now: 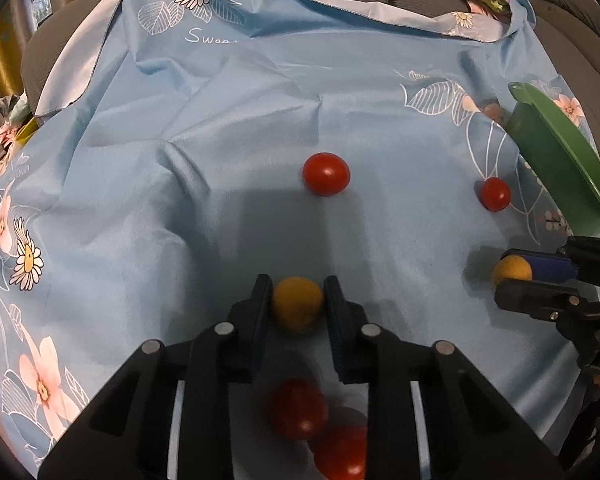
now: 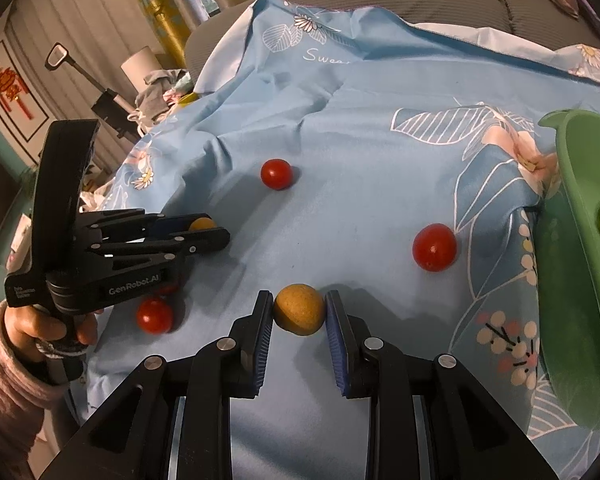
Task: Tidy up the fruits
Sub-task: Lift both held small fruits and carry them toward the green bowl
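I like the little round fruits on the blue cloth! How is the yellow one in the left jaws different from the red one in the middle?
The yellow round fruit is dull and matte; the red tomato is shiny with a bright glint. The yellow fruit is squeezed by the left gripper; the red tomato lies free on the blue flowered cloth, with nothing touching it. Both are small and round.

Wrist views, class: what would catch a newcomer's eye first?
Each claw is shut on a small yellow fruit low in its own view: the left claw on one yellow fruit, the right claw on another. Red tomatoes dot the blue floral cloth, and a green bowl sits at the right edge.
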Tool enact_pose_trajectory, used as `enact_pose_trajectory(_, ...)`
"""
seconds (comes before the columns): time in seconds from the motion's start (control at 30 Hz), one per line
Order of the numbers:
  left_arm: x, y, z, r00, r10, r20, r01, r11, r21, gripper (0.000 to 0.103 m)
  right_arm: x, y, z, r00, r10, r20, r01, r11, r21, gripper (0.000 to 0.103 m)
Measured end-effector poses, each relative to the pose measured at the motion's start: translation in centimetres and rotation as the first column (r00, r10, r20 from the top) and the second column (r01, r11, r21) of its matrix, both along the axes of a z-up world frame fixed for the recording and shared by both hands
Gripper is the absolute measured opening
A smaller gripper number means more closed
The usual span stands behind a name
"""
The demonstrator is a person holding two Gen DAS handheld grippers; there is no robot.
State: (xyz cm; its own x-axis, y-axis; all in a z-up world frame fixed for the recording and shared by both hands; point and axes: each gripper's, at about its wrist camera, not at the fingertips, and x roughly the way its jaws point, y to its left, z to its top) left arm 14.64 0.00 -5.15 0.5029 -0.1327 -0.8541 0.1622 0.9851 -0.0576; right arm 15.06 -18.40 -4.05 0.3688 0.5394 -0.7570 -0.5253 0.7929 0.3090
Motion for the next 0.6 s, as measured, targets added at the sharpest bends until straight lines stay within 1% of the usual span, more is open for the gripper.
enact_pose_trajectory(0.3,-0.3,0.1,0.2,1.000,-0.007,-0.009,0.007,1.000,-0.027,0.026,-0.8,-1.5,0.6,0.999,-0.046,0.012,0.046,0.999,-0.013,0.028)
enact_pose_trajectory(0.43,-1.1,-0.6,1.0,1.000,-0.018,-0.004,0.018,0.999,-0.035,0.026,-1.2,-2.4,0.6,0.998,-0.065,0.012,0.065,0.998,-0.011,0.028)
enact_pose_trajectory(0.6,-2.5,-1.6,2.8,0.999,-0.039,0.028,0.041,0.997,-0.063,0.026,-1.7,-2.8,0.9,0.997,-0.073,0.021,0.073,0.997,-0.003,0.028)
